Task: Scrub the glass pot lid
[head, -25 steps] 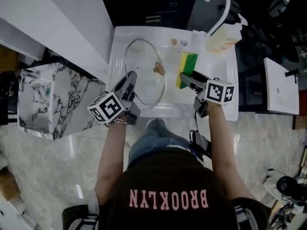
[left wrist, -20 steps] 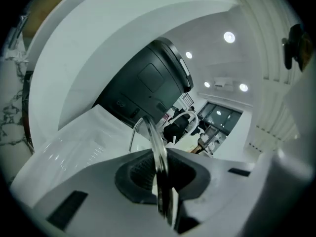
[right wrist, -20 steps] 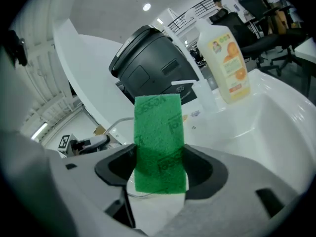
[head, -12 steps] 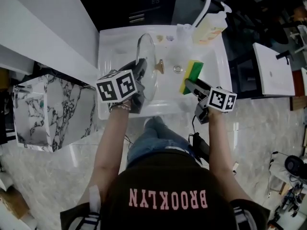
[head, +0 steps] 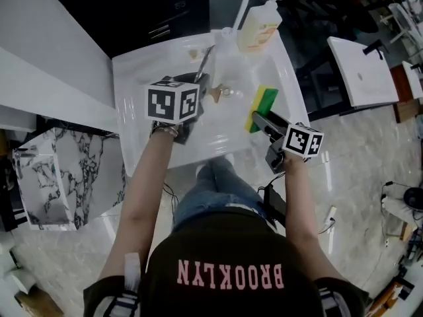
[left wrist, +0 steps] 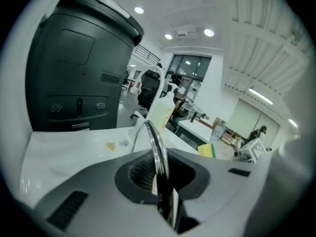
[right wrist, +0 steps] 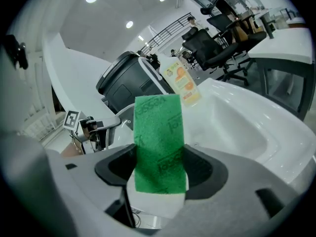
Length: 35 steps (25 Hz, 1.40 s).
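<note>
Left gripper (head: 198, 88) clamps the glass pot lid (head: 205, 59) edge-on above the white sink (head: 135, 84) — right gripper (head: 259, 120) pinches a green sponge (head: 263, 104). Soap bottle (head: 258, 26) stands behind; glossy floor (head: 357, 157) around.

Black shirt (head: 225, 240), pink BROOKLYN lettering (head: 231, 275), blue jeans (head: 213, 193)

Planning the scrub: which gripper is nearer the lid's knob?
Left. Left gripper clamps the glass lid beside its knob; right gripper, holding the sponge, is farther, across the sink.

Soap bottle (head: 259, 26) stands on white sink's (head: 132, 91) rim.
</note>
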Tool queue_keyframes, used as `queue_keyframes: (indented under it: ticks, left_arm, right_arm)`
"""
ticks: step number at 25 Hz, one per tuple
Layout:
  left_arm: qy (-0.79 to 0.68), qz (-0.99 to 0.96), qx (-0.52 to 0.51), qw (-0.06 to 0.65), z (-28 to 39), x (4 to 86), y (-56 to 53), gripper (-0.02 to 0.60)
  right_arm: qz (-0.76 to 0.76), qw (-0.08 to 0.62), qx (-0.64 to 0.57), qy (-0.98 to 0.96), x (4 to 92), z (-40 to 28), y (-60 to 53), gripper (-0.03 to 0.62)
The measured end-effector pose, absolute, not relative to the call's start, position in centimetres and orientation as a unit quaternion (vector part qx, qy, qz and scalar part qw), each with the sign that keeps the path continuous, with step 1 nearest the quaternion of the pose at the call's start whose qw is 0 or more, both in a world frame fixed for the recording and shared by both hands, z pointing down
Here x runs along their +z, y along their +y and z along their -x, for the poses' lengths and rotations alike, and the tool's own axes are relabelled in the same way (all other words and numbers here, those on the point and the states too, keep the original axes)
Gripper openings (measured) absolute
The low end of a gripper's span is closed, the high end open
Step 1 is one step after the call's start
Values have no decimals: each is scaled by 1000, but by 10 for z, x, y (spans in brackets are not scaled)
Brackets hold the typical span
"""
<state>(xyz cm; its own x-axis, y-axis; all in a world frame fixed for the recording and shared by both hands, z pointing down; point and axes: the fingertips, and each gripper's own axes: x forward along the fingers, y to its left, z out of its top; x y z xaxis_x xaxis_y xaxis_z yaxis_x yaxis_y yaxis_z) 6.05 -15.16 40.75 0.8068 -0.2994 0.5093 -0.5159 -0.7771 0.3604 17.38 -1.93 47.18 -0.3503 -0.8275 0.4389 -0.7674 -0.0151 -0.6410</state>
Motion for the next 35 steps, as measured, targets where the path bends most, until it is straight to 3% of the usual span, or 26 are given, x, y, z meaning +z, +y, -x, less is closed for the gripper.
queue_keyframes:
  ticks: [13,18,26,35]
  left_arm:
    - [-48,-936,344,-54,-146,443,-127,32]
    - [-22,-931,357,-66,-154,453,-128,32]
    - [123,-895,400,-152,-136,487,-73,32]
    - [176,-851,431,-242,-105,523,-26,32]
  right_arm:
    - [592,48,-429,681,467,-256,-5,282]
    - [586,50,-434,683,468,-277,-13,282]
    - [571,28,-412,709,460,-297,-45,282]
    - [514,-10,-409,754,457,-273,-82,282]
